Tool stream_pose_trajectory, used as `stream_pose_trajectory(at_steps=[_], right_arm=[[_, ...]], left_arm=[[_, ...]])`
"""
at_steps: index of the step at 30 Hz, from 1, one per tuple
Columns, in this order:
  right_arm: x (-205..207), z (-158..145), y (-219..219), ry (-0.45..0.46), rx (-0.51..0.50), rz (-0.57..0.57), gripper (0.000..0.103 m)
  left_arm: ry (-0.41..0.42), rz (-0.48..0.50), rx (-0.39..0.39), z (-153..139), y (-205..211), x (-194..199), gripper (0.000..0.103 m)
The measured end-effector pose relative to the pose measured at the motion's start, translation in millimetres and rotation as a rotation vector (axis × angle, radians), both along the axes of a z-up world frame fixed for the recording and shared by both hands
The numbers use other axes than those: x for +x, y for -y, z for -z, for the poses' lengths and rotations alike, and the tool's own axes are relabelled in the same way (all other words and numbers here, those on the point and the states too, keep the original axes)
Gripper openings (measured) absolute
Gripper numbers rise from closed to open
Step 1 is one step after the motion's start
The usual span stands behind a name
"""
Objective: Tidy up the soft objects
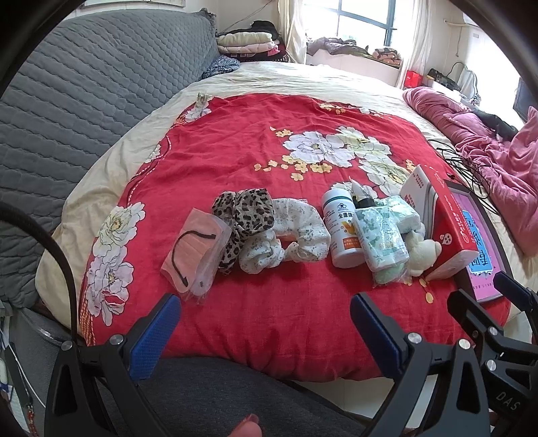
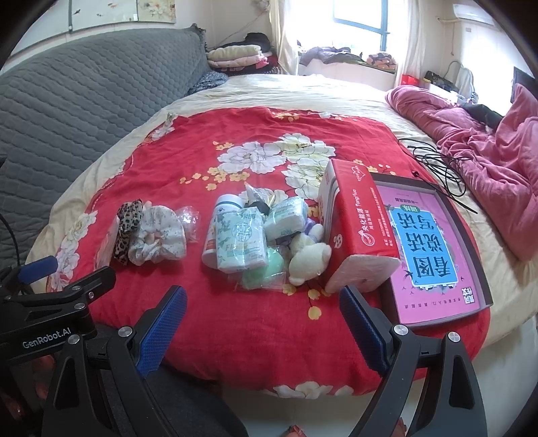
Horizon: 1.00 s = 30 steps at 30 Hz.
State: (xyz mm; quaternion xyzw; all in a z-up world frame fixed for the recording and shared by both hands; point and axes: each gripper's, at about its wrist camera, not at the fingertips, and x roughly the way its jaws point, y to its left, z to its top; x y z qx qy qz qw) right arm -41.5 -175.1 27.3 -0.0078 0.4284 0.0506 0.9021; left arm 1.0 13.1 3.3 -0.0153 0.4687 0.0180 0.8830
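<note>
Left wrist view first: our left gripper [image 1: 264, 321] hangs over the near edge of the bed, fingers [image 1: 154, 331] spread wide with nothing between them. Our right gripper [image 2: 264, 314] does the same a little to the side, fingers wide and empty, short of the pile.

We judge the task is at its start: nothing is gripped and the soft things lie mixed with hard ones in a loose row on the red floral blanket [image 1: 235, 148].

On the left lie a bagged pink item with a black cord [image 1: 196, 250], a leopard-print scrunchie [image 1: 243, 218] and a white floral scrunchie [image 1: 289, 235], each touching the next. Just beside them to the right a white bottle [image 1: 341, 228] leans against the tissue packs [image 1: 383, 232], with a cream plush toy [image 2: 309, 257] and a bagged green soft item [image 2: 264, 272] at their near side. A red box [image 2: 356, 232] stands next, partly on a pink book in a tray [image 2: 433, 245].

The next move, we think, calls for choosing one soft piece, likely a scrunchie on the left or the plush on the right, reaching forward and pinching it gently without knocking the bottle.

Farther off, the cream sheet [image 1: 302, 77] runs to a grey quilted cover [image 1: 84, 77], a crumpled pink duvet [image 2: 487, 161] with black cables [image 2: 437, 161] beside it, folded clothes [image 1: 248, 40] and a bright window [image 2: 363, 20].
</note>
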Motion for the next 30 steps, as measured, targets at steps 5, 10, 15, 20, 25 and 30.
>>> stream_pose_trajectory(at_steps=[5, 10, 15, 20, 25, 30], right_arm=[[-0.1, 0.2, -0.2, -0.001, -0.001, 0.000, 0.092], [-0.1, 0.6, -0.4, -0.001, 0.000, 0.001, 0.092], [0.0, 2.6, -0.6, -0.006, -0.003, 0.003, 0.092], [-0.2, 3.0, 0.3, -0.007, -0.001, 0.003, 0.092], [-0.1, 4.6, 1.8, -0.012, 0.001, 0.005, 0.092], [1.9, 7.4, 2.6, -0.020, 0.004, 0.007, 0.092]], left_arm=[[-0.002, 0.002, -0.004, 0.2, -1.0, 0.8, 0.101], [0.002, 0.002, -0.008, 0.4, -1.2, 0.3, 0.101], [-0.002, 0.003, -0.013, 1.9, -1.4, 0.6, 0.101], [0.002, 0.001, -0.020, 1.4, -1.6, -0.1, 0.101], [0.003, -0.003, -0.032, 1.0, -5.1, -0.2, 0.101], [0.008, -0.013, -0.051, 0.9, -11.1, 0.0, 0.101]])
